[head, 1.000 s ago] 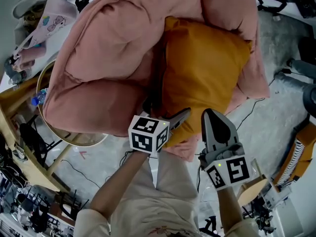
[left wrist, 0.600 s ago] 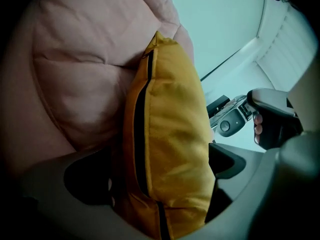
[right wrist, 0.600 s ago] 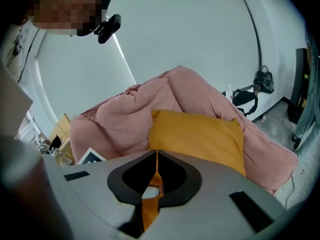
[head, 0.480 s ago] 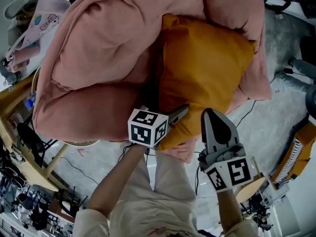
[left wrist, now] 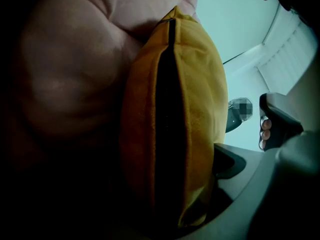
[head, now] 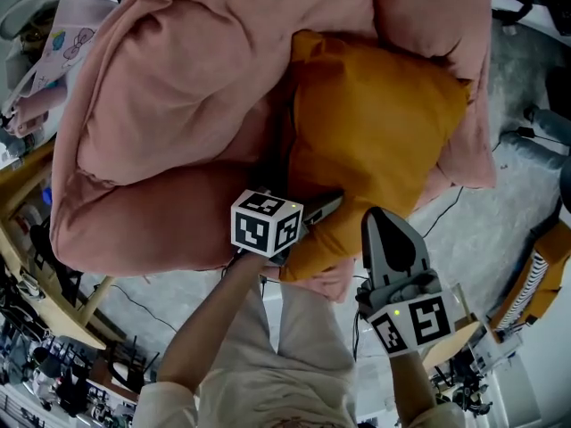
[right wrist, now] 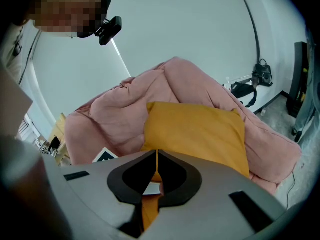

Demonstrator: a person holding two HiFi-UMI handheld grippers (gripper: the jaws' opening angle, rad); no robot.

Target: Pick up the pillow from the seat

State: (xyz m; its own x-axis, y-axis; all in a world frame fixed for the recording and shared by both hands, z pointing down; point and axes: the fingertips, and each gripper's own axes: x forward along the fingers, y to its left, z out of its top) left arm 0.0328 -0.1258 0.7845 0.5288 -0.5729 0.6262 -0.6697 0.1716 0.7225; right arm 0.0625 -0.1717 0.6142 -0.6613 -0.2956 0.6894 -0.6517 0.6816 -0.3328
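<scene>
An orange pillow [head: 375, 141] lies on a seat covered by a bulky pink duvet [head: 169, 87]. My left gripper [head: 326, 205] is at the pillow's near left corner. In the left gripper view the pillow's seamed edge [left wrist: 172, 109] fills the gap between the jaws, which stand wide apart and do not squeeze it. The right-hand finger [left wrist: 230, 164] touches the fabric; the other is lost in the dark. My right gripper [head: 380, 217] hangs just below the pillow's near edge, apart from it. It is shut and empty, and its tips [right wrist: 156, 156] point at the pillow [right wrist: 200, 131].
A pale wooden frame [head: 36, 275] and clutter stand at the left. A printed bag [head: 62, 34] lies at the top left. Cables [head: 442, 208] run over the grey floor on the right. The person's legs [head: 285, 346] are directly below the grippers.
My left gripper has slid a little further onto the pillow's near corner. The right gripper has dropped back slightly. The pillow lies where it was.
</scene>
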